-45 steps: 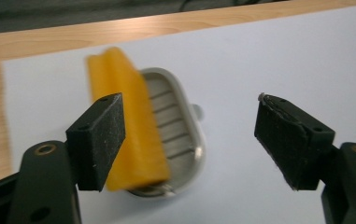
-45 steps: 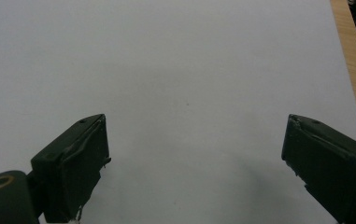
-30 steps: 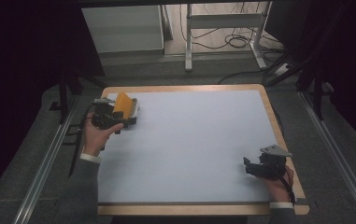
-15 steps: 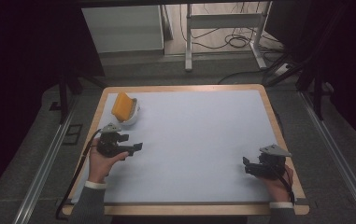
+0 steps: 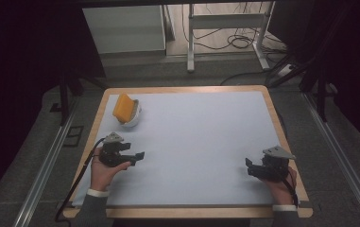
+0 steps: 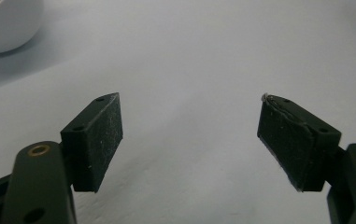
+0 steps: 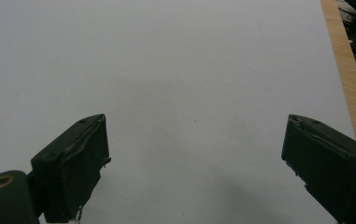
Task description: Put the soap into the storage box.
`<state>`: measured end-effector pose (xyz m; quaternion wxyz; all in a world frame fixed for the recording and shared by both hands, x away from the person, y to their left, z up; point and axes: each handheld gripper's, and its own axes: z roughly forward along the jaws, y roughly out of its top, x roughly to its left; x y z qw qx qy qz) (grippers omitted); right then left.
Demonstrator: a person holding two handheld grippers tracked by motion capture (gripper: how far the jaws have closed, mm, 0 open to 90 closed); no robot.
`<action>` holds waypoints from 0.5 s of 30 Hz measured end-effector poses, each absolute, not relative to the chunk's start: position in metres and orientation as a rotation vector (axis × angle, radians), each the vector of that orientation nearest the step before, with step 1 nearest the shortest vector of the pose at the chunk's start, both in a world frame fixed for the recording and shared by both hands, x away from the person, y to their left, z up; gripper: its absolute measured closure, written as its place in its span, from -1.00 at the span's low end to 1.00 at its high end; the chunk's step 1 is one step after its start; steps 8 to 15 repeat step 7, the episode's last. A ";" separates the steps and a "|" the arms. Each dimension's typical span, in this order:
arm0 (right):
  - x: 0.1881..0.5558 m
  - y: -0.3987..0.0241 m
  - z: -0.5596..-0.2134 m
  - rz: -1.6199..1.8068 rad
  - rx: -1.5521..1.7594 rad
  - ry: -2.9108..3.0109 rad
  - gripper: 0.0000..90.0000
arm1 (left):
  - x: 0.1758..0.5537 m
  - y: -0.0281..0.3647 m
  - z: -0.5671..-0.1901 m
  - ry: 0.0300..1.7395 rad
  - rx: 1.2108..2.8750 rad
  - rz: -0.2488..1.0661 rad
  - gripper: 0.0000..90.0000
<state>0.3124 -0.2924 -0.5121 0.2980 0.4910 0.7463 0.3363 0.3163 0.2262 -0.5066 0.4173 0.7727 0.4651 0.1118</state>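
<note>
A white bowl (image 5: 131, 118) stands at the far left of the table with an orange block (image 5: 123, 107) leaning in it. My left gripper (image 5: 138, 156) hovers low over the white sheet, nearer than the bowl, pointing right. Its jaws have just been opening and stand wide with nothing between them (image 6: 189, 135). The bowl (image 6: 3, 28) sits at the upper left of the left gripper view. My right gripper (image 5: 249, 166) rests near the table's front right, pointing left, open and empty (image 7: 194, 158).
A white sheet (image 5: 201, 137) covers the wooden-edged table (image 5: 276, 118). The wooden edge (image 7: 348, 79) runs along the right of the right gripper view. Metal rails flank the table, and a stand with cables is behind it.
My left gripper left the orange block in the bowl and drew back toward the near left, sinking lower. The right gripper has stayed where it was.
</note>
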 end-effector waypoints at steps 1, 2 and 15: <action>0.312 -0.293 -0.512 0.896 1.308 1.981 -0.84 | 0.316 0.227 -0.507 1.172 1.931 0.271 -0.50; 0.312 -0.294 -0.512 0.896 1.309 1.979 -0.84 | 0.316 0.227 -0.508 1.175 1.927 0.264 -0.51; 0.313 -0.292 -0.512 0.901 1.305 1.982 -0.84 | 0.316 0.228 -0.510 1.179 1.933 0.265 -0.51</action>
